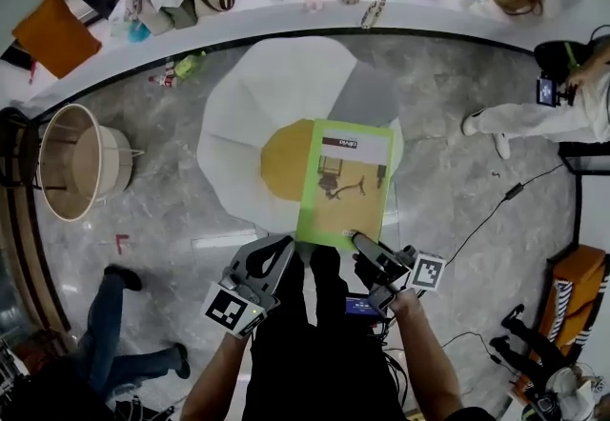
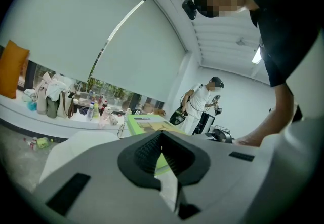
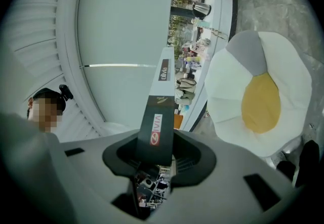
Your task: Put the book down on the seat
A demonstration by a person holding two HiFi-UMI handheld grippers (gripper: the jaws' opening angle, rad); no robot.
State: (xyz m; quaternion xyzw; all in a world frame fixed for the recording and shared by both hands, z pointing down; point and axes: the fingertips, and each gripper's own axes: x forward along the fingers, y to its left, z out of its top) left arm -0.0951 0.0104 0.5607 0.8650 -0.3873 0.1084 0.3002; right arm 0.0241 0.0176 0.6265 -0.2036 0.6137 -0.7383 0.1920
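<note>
In the head view the book (image 1: 343,183) hangs face-up over the seat (image 1: 276,95), a white cushion with a yellow middle, covering its 4 o'clock part. The left gripper (image 1: 286,248) pinches the near edge at 7 o'clock of the cover and the right gripper (image 1: 360,242) at 5 o'clock. In the left gripper view the jaws are pressed onto the book's green corner (image 2: 147,124), with the seat (image 2: 68,149) low at 9 o'clock. In the right gripper view the jaws clamp the dark spine (image 3: 158,116), and the seat (image 3: 283,66) lies apart at 3 o'clock. By my reading the carry is done. Lowering the book onto the cushion and letting go remain, and contact with it cannot be told.
</note>
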